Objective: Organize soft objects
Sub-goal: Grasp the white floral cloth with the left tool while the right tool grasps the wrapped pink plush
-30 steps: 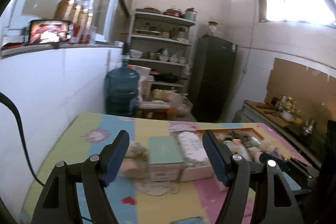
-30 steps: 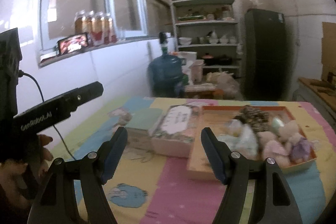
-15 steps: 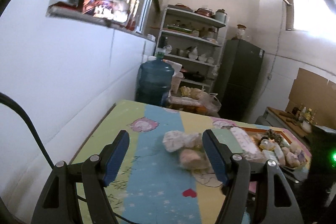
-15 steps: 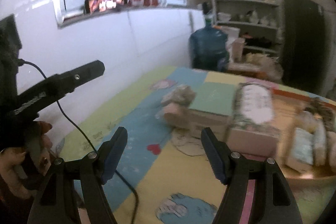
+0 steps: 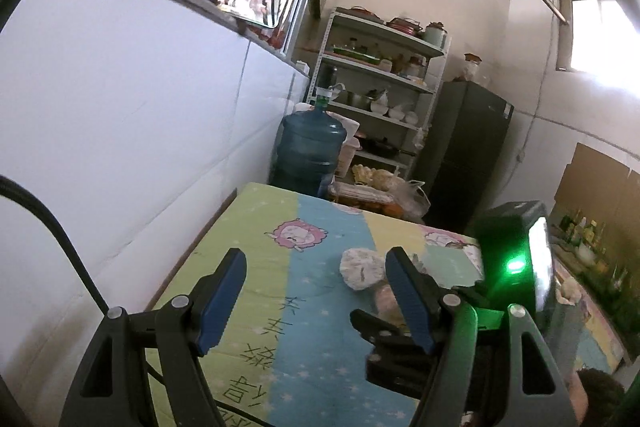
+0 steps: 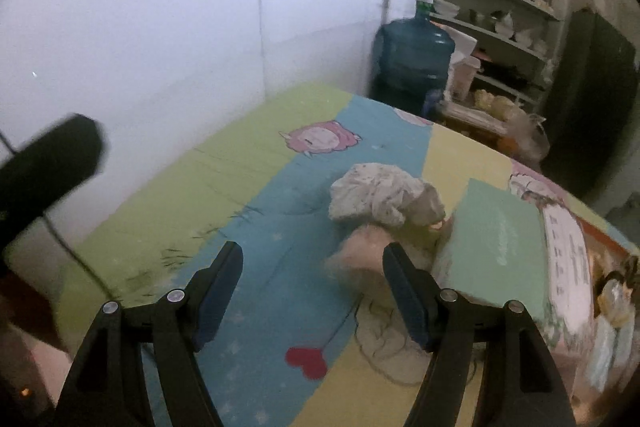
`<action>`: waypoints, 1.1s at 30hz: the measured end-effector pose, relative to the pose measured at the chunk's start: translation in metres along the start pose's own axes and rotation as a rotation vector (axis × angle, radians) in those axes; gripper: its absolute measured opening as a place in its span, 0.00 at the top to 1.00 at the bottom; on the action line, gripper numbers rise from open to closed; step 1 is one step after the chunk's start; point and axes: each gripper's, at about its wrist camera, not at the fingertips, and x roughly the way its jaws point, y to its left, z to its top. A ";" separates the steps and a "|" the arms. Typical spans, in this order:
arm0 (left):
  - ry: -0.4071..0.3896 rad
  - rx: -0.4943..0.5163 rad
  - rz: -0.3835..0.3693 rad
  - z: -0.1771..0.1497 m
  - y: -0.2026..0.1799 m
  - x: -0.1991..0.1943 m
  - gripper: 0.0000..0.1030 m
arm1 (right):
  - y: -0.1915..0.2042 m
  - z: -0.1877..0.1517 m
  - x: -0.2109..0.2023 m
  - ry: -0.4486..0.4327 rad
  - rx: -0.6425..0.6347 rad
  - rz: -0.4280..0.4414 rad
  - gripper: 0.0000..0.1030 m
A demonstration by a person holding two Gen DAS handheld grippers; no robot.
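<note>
A crumpled white soft object [image 6: 380, 197] lies on the colourful tablecloth [image 6: 248, 163], with a pinkish soft object [image 6: 360, 255] just in front of it, both beside a mint-green box [image 6: 496, 239]. My right gripper [image 6: 312, 287] is open and empty, hovering just short of the pinkish object. My left gripper [image 5: 316, 297] is open and empty above the cloth; the white object [image 5: 362, 267] and the pinkish one [image 5: 386, 301] show past its right finger. The right gripper's body [image 5: 516, 263] with a green light sits at its right.
A patterned box [image 6: 568, 259] and a tray of soft items [image 6: 616, 291] lie right of the green box. A white wall [image 6: 160, 47] borders the table's left edge. A blue water jug [image 6: 412, 59], shelves [image 6: 492, 3] and a dark fridge [image 5: 468, 151] stand beyond the table.
Both grippers have swung left, from the boxes and tray toward the two loose soft objects near the wall. The right gripper has moved closer to them. Both stay open.
</note>
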 end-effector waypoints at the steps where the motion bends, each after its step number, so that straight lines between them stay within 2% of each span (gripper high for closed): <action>1: 0.001 -0.002 -0.001 0.000 0.002 0.001 0.30 | 0.003 0.001 0.007 0.009 -0.017 -0.032 0.28; 6: 0.006 -0.003 -0.010 -0.001 0.004 0.004 0.30 | 0.007 0.003 0.027 0.041 -0.049 -0.150 0.28; 9: 0.011 -0.008 -0.016 -0.004 0.004 0.006 0.30 | 0.011 0.002 0.035 0.060 -0.088 -0.213 0.33; 13: 0.014 -0.011 -0.021 -0.006 0.005 0.006 0.30 | 0.014 -0.001 0.043 0.073 -0.132 -0.307 0.53; 16: 0.017 -0.020 -0.018 -0.007 0.007 0.006 0.30 | 0.009 -0.001 0.042 0.069 -0.134 -0.303 0.58; 19: 0.016 -0.032 -0.013 -0.007 0.011 0.006 0.30 | 0.008 -0.004 0.031 0.044 -0.120 -0.232 0.59; 26: 0.038 -0.015 -0.021 -0.005 0.008 0.014 0.30 | -0.007 -0.029 -0.024 -0.037 0.040 0.057 0.59; 30: 0.097 0.041 -0.075 0.000 -0.007 0.037 0.30 | -0.023 -0.050 -0.059 -0.086 0.124 0.124 0.59; 33: 0.173 0.051 -0.116 -0.004 -0.018 0.057 0.30 | -0.025 -0.063 -0.076 -0.100 0.131 0.118 0.59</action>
